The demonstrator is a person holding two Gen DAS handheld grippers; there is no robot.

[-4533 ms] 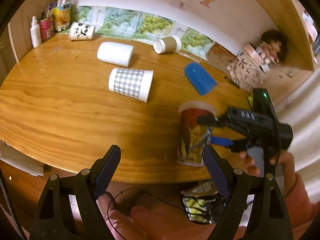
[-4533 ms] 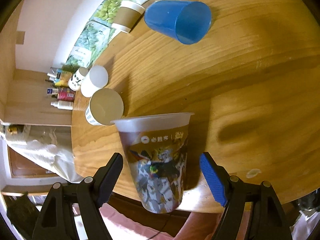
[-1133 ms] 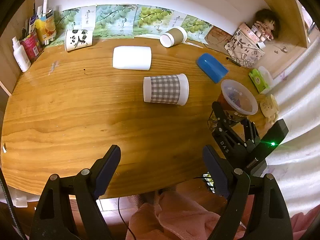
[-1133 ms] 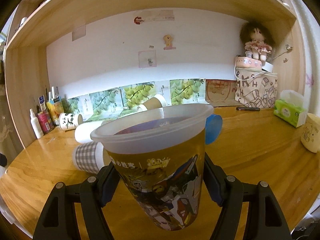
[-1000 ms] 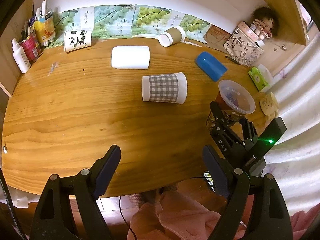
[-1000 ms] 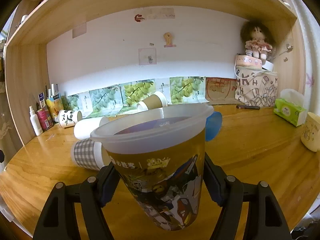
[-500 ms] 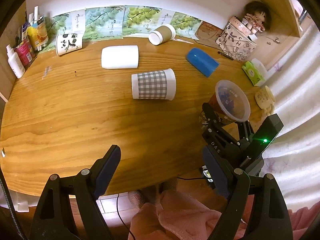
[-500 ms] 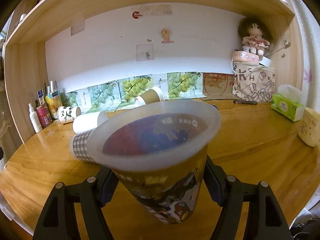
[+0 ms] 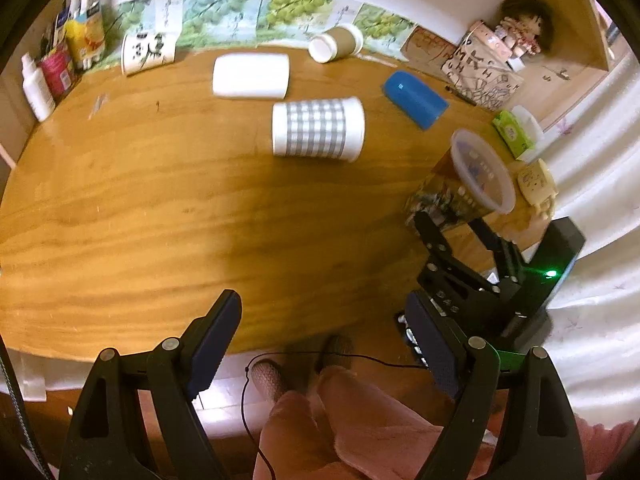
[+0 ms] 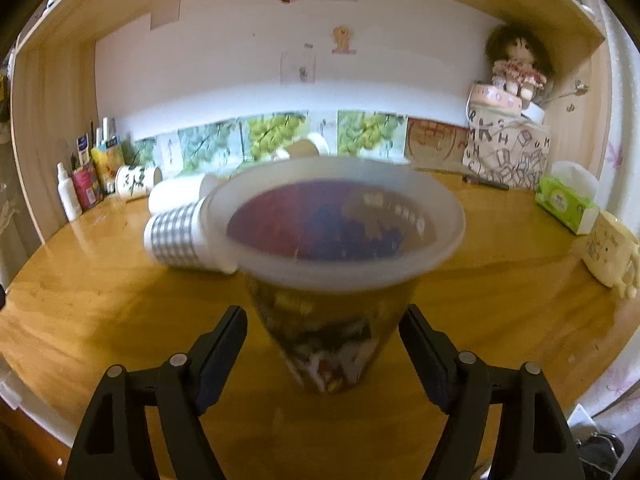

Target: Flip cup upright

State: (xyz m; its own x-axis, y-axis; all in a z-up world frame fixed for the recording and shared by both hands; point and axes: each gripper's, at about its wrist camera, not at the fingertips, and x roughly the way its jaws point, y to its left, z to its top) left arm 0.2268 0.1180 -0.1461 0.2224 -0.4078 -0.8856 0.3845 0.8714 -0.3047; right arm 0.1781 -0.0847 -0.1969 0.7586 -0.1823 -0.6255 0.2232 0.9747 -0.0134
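Note:
A clear plastic cup with a colourful printed sleeve (image 10: 332, 264) stands upright, mouth up, on the wooden table (image 10: 100, 300) near its front right edge; it also shows in the left wrist view (image 9: 468, 184). My right gripper (image 10: 322, 344) is open, its fingers apart on either side of the cup's base with gaps showing. In the left wrist view the right gripper (image 9: 460, 236) sits just in front of the cup. My left gripper (image 9: 324, 340) is open and empty above the table's front edge.
Several cups lie on their sides: a grey checked one (image 9: 318, 132), a white one (image 9: 251, 76), a blue one (image 9: 414, 98), a brown paper one (image 9: 336, 43), a panda-print one (image 9: 148, 53). Bottles (image 9: 38, 88) stand back left; a tissue pack (image 9: 514, 136) and a doll (image 10: 516, 68) right.
The right gripper's jaws have opened off the printed cup, which now stands on the table. The right wrist camera has risen and looks down into the cup. The left gripper shifted slightly.

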